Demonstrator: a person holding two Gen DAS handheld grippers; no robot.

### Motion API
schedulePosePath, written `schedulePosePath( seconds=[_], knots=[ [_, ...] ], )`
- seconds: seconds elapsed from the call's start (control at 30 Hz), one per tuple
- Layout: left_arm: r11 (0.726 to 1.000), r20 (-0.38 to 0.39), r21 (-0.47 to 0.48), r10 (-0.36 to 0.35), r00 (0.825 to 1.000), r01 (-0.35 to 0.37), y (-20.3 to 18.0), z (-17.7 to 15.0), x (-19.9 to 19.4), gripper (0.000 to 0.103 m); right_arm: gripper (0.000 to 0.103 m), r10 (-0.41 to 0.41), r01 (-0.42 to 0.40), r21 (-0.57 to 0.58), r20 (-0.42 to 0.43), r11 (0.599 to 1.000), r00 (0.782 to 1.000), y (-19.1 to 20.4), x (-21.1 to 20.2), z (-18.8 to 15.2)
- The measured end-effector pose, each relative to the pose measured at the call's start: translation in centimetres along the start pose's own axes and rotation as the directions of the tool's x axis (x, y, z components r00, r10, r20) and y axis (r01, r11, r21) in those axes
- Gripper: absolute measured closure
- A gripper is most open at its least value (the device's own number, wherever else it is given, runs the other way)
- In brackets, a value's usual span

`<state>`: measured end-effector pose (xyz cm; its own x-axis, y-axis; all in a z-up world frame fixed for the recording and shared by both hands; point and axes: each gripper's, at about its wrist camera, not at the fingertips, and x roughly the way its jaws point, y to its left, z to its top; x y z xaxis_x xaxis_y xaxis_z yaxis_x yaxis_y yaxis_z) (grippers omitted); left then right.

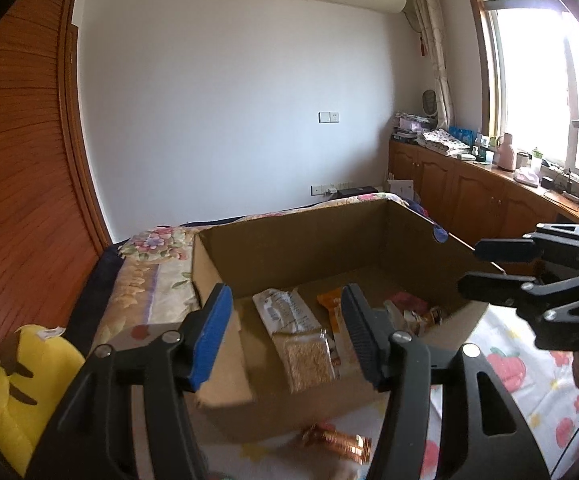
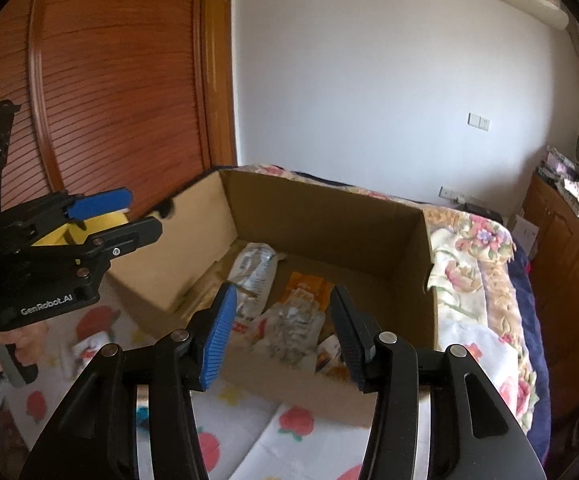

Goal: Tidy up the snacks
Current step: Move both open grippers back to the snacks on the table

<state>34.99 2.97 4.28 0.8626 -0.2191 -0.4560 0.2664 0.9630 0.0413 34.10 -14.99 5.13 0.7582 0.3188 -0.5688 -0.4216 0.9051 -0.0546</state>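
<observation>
- On the bed, past both sets of tongs: a cardboard box [image 1: 225, 360] is seen, snack packets [image 1: 293, 324] lying inside.
- Left gripper [image 1: 285, 336]: jaws held apart, nothing gripped; packets lie beyond them.
- Right gripper [image 2: 281, 336]: likewise parted, empty, poised above the box's near wall.
- A copper-coloured packet [image 1: 341, 440] is seen outside, against the box front.

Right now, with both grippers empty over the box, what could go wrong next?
1. The copper-foil snack lies on the sheet outside the cardboard box, partly hidden behind the left gripper, so it may be missed.
2. That snack sits close to the box wall; reaching for it could nudge the box.
3. The right gripper hovers close beside the left one, so a shared reach into the box might make them collide.
</observation>
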Motion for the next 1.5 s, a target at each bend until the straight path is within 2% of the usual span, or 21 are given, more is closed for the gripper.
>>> schedulePosePath(
  seconds=[0.33, 0.67, 0.87, 1.23, 1.4, 1.5],
  knots=[
    [1.0, -0.012, 0.015, 0.015, 1.0, -0.015, 1.2, -2.5, -4.6, 0.045, 0.054, 0.012, -0.012, -0.003, 0.007, 1.0, 1.0, 3.2, -4.2, -1.5],
    [1.0, -0.073, 0.002, 0.02, 0.997, -0.02, 2.6, -7.6, -6.0, 0.045, 0.054, 0.059, -0.058, 0.018, -0.045, 0.998, 0.997, 6.2, -4.2, -5.0],
    [0.999, -0.112, -0.038, 0.008, 0.994, -0.012, 3.5, -10.5, -6.0, 0.045, 0.054, 0.074, -0.072, 0.019, -0.082, 0.997, 0.994, 7.4, -3.1, -6.4],
    [0.997, -0.182, -0.08, -0.026, 0.983, 0.012, 3.4, -14.0, -4.8, 0.045, 0.054, 0.112, -0.113, 0.005, -0.145, 0.994, 0.983, 8.7, 0.1, -7.7],
    [0.995, -0.192, -0.104, -0.024, 0.981, 0.004, 3.8, -15.0, -4.7, 0.045, 0.054, 0.137, -0.14, -0.003, -0.185, 0.99, 0.973, 9.4, 2.3, -8.2],
    [0.995, -0.187, -0.097, 0.0, 0.982, -0.019, 3.9, -15.3, -4.7, 0.045, 0.054, 0.145, -0.15, -0.008, -0.204, 0.989, 0.968, 9.7, 3.5, -8.4]
  ],
)
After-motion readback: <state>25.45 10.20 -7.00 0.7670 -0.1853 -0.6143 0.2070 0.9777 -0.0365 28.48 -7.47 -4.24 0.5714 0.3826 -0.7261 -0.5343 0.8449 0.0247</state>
